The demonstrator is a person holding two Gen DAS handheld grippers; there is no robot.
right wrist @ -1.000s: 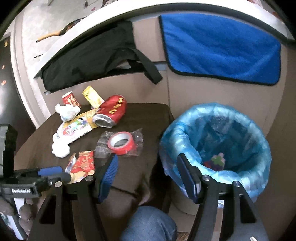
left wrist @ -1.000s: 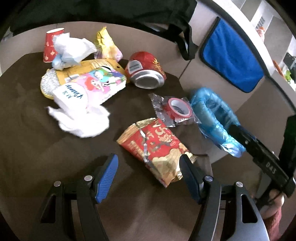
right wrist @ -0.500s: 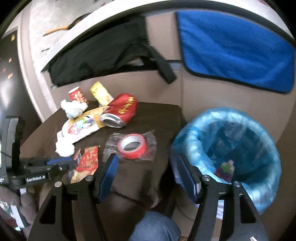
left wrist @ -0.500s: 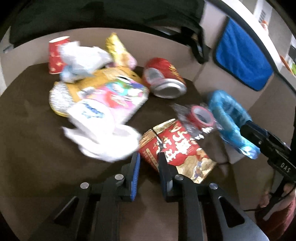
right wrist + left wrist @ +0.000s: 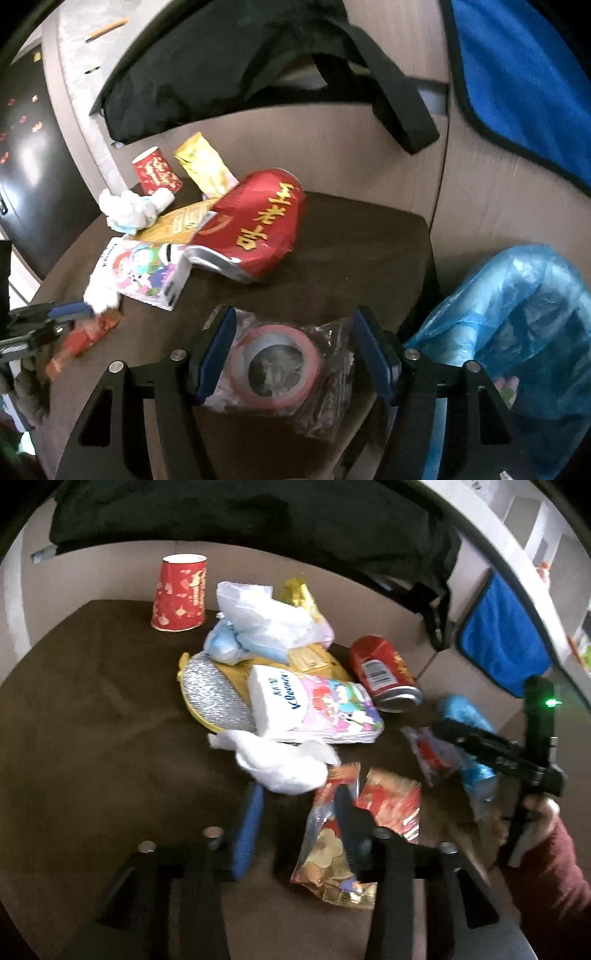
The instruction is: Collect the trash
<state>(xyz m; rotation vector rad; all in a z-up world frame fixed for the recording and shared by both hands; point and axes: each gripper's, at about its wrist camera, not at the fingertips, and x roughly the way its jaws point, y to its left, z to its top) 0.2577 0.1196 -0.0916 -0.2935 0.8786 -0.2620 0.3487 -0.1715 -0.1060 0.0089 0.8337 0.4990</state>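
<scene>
Right tongs [image 5: 291, 354] reached tape [image 5: 273, 367] (bagged).

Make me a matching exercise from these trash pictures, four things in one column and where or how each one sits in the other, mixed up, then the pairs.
Things:
1. paper cup
2. red can
3. tape roll
4. blue bin bag

Places or states:
A. lying on its side
B. between the open right claw fingers
C. standing upside down at the table's back
D. beside the table, open

Pairs: 1-C, 2-A, 3-B, 4-D
</scene>
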